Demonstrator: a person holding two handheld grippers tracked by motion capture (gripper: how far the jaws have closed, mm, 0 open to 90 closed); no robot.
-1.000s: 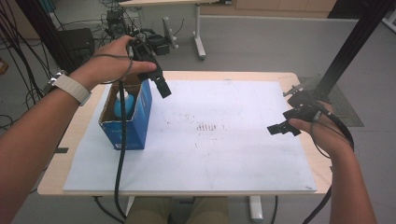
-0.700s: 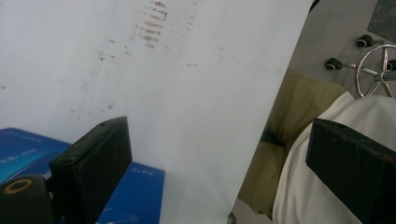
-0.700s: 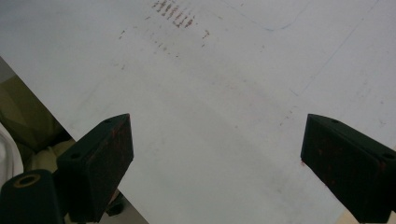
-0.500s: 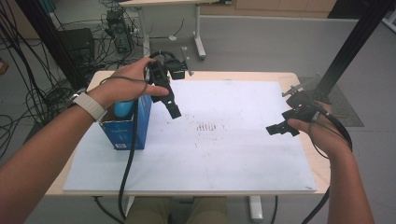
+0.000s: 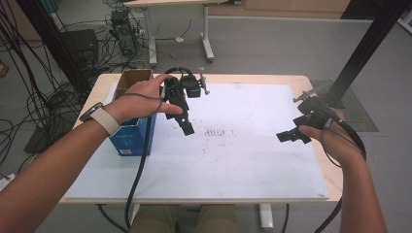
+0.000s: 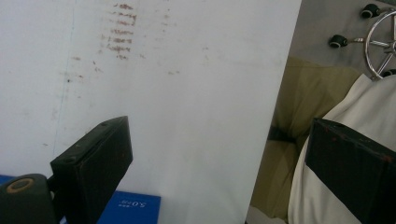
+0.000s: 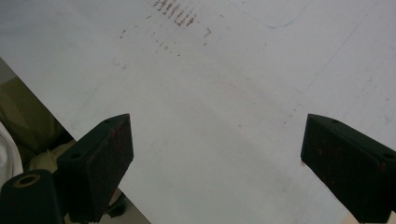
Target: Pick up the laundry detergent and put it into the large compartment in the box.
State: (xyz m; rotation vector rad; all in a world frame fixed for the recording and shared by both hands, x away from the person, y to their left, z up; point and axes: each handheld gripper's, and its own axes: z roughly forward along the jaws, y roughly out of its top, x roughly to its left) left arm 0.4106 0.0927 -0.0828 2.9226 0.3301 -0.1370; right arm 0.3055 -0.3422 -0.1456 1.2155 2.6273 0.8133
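The left gripper (image 5: 187,127) hangs above the white sheet (image 5: 243,160) just beside the blue cardboard box (image 5: 133,136), which stands at the table's left edge, toward its far left corner. In the left gripper view its 2 jaws stand wide apart with nothing between them; a corner of the box (image 6: 128,210) shows at the bottom of that view. The box top is open, but the hand (image 5: 138,99) covers most of it, so what lies inside cannot be told.

The right gripper (image 5: 291,136) hovers near the table's right edge, well apart from the box. Its jaws are also spread and empty, looking down on bare sheet (image 7: 224,107) marked with faint brown smudges (image 7: 175,14).

Judged from this, the work concerns the box and the step in hand is a carry or a repositioning with the left gripper empty over the sheet. If the box is to be reached next, the left gripper would need to turn back toward the opening and drop straight in, keeping clear of the cardboard walls.

Room is generous: the sheet's middle and near edge are bare, and the 2 grippers are far from each other. The trailing cable (image 5: 138,179) crosses the near left part and could snag the box.
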